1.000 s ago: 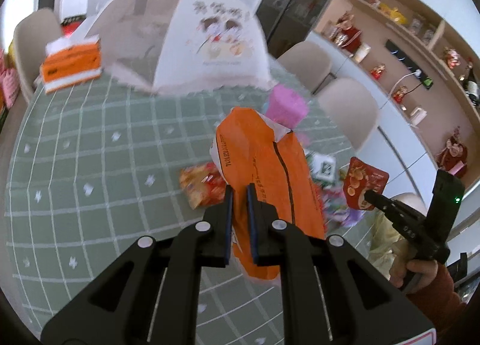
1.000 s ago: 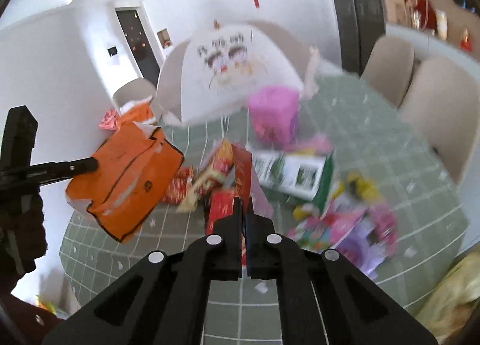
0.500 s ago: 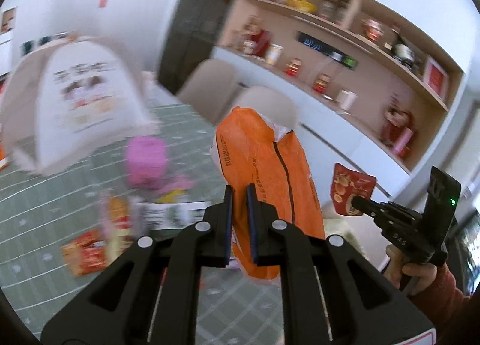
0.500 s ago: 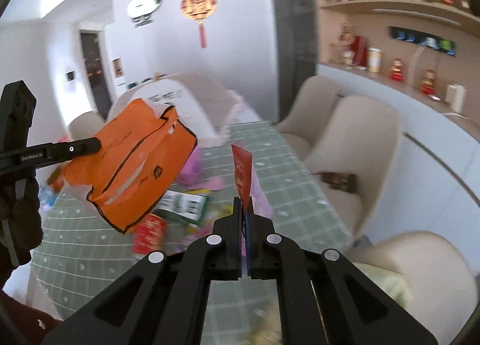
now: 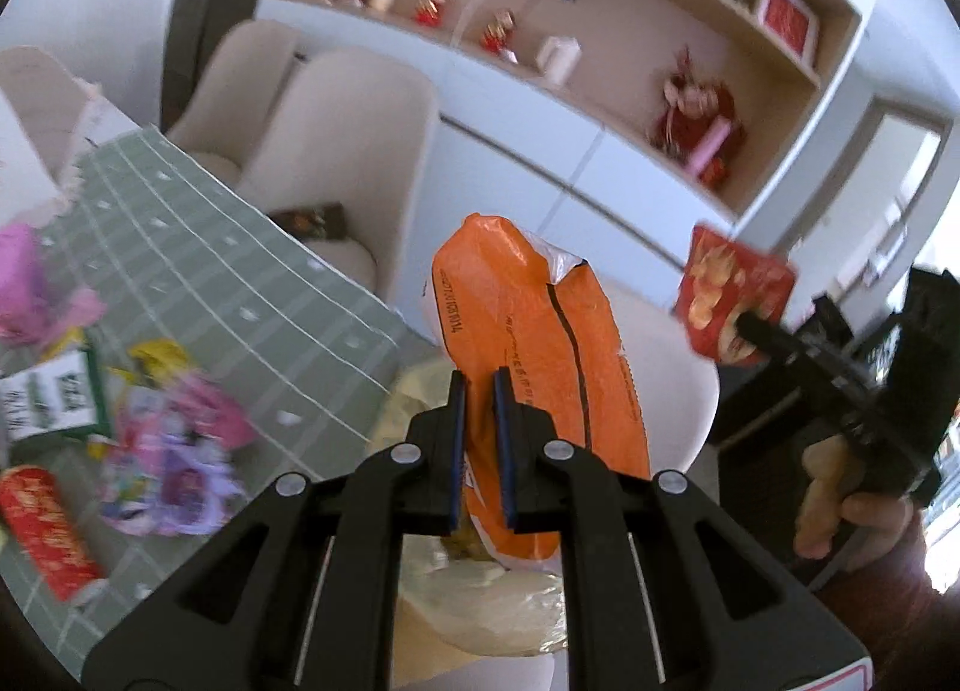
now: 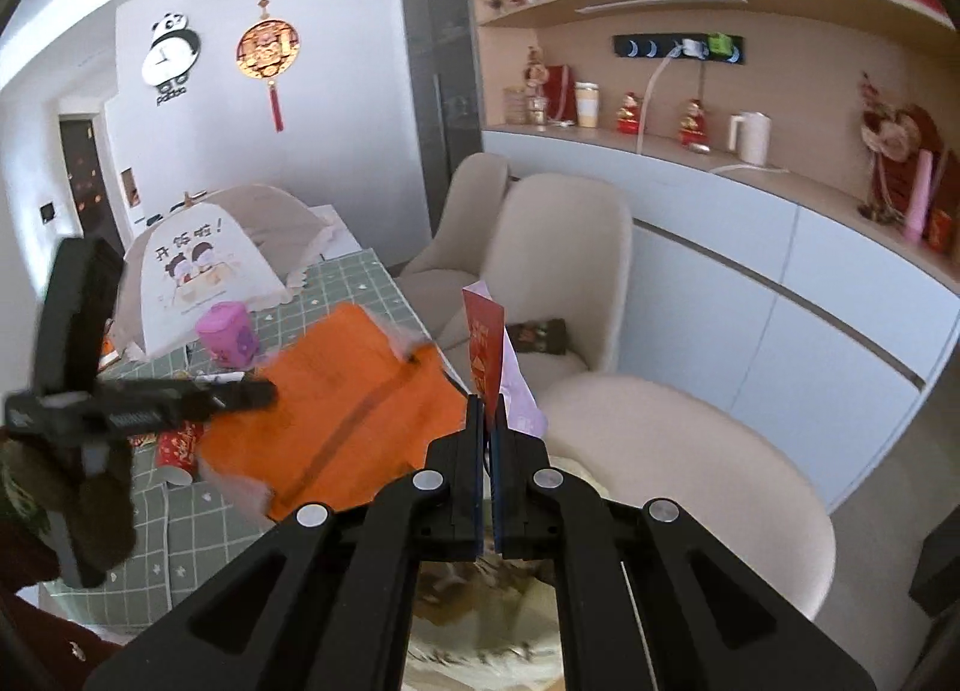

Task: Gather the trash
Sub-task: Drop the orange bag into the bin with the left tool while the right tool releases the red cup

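Observation:
My left gripper (image 5: 478, 391) is shut on an orange snack bag (image 5: 540, 343), held upright past the table's edge over a pale yellow trash bag (image 5: 480, 601). It also shows in the right wrist view (image 6: 354, 415). My right gripper (image 6: 487, 421) is shut on a red snack packet (image 6: 486, 343) with a lilac wrapper behind it, above the same trash bag (image 6: 480, 631). The red packet also shows in the left wrist view (image 5: 729, 295), right of the orange bag.
A green checked table (image 5: 240, 295) carries a red wrapper (image 5: 48, 529), a purple-pink wrapper (image 5: 174, 451), a green-white box (image 5: 54, 397) and a pink container (image 6: 229, 334). A mesh food cover (image 6: 210, 265) stands behind. Beige chairs (image 6: 690, 463) stand around; a white cabinet (image 6: 780, 295) is behind.
Both grippers have swung right, away from over the table toward the chairs and the trash bag, each still holding its wrapper.

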Tool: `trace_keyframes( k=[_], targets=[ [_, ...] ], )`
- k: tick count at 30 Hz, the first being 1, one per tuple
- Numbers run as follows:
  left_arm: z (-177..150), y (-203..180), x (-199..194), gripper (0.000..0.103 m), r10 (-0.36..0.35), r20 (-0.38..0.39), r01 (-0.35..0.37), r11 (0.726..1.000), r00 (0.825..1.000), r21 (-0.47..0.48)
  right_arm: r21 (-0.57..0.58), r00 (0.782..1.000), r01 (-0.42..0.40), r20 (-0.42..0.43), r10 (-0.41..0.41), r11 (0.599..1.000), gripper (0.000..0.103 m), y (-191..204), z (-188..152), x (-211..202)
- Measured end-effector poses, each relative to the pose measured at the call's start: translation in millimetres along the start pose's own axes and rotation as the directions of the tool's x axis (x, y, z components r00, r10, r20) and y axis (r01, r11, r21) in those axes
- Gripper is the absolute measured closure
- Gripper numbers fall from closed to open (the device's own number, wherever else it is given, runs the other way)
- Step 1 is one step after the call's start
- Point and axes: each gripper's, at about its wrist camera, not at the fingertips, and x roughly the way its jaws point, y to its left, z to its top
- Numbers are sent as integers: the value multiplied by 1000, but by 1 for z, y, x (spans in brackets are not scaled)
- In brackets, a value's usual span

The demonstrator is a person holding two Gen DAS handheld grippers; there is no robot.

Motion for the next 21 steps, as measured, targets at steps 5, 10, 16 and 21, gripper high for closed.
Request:
trace_keyframes(
  k=[5,10,16,21],
  targets=[
    [-20,-21,60,95,17,-118,-15,1000,993,12,27,1000,-14,-10,15,1000,99,-19,-15,-4],
    [-39,-24,102,94,45,-165,-46,999,985,-1,58,998,-54,-40,56,997,99,-19,-26,9],
    [-46,-25,107,76,33,-163,-32,999,986,10,114,984,-124,-111,137,986,99,-15,-47,45],
    [-37,-17,70,71,53,-120,-55,998,991,-17,125,960,-137,-227,163,983,99,-3,-74,94]
  ],
)
